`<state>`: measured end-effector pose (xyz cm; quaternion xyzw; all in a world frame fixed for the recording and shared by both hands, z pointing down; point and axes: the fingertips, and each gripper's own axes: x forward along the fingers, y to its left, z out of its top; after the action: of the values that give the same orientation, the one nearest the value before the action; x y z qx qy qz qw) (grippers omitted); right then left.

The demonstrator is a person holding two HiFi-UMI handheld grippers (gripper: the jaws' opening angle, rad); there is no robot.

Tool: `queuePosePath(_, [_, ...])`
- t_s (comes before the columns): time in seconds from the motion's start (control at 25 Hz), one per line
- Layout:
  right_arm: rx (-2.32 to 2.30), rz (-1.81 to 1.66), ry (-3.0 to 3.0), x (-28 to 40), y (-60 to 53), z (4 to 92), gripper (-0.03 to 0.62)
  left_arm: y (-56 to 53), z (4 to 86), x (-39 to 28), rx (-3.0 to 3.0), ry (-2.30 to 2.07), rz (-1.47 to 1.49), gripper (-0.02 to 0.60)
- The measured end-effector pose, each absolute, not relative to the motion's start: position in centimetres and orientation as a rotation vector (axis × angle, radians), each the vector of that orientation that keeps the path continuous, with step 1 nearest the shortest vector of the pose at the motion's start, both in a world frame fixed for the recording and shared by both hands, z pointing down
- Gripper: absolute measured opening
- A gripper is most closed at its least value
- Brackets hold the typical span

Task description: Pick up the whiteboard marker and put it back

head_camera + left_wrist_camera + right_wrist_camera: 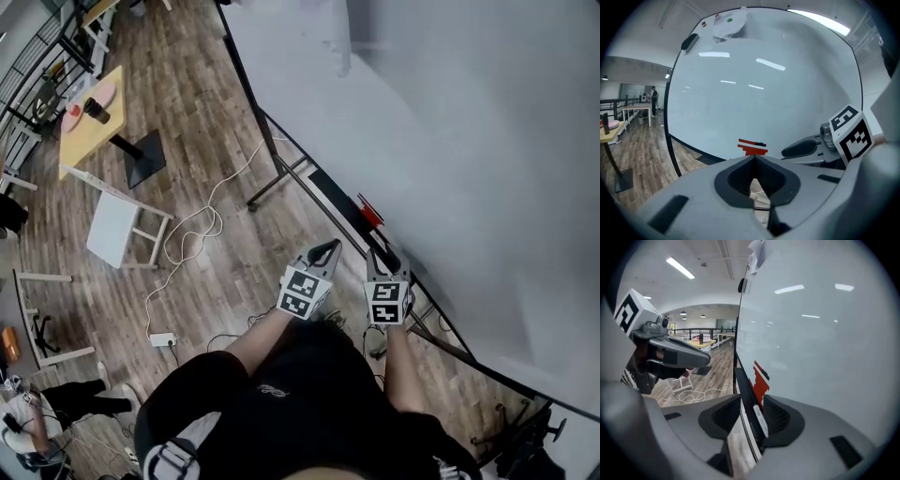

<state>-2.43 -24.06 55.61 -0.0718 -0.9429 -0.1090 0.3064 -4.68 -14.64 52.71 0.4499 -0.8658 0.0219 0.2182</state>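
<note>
Seemingly done: marker [761,420] lies on tray [746,390]; right gripper [752,414] jaws apart, not gripping; left gripper [754,162] jaws together, empty.

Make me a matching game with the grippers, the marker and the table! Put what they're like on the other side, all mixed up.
Things:
1. left gripper
2. right gripper
3. marker
4. table

What they're like:
A. yellow
B. open
C. lying on the tray
D. shut

Pairs: 1-D, 2-B, 3-C, 4-A
</note>
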Motion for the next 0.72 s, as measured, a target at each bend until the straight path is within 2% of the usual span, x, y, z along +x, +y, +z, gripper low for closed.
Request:
queuePosePath(0.24, [-0.248, -0.142, -2.675, 0.3, -22.1, 51.5, 0.109, -14.4, 49.3, -1.2, 1.234, -2.463, 0.067, 0.006])
queuePosePath(0.48, [-0.242, -0.029, -2.843, 2.0, -21.3, 48.4, 0.011, -13.4, 46.4, 1.3, 1.274, -2.526, 0.103, 0.006])
queuePosePath(0.72, [-0.182, 0.061, -2.91, 4.1, -20.7, 47.9, 0.003, -12.9, 45.5, 2.2, 1.312, -2.543, 0.086, 0.007])
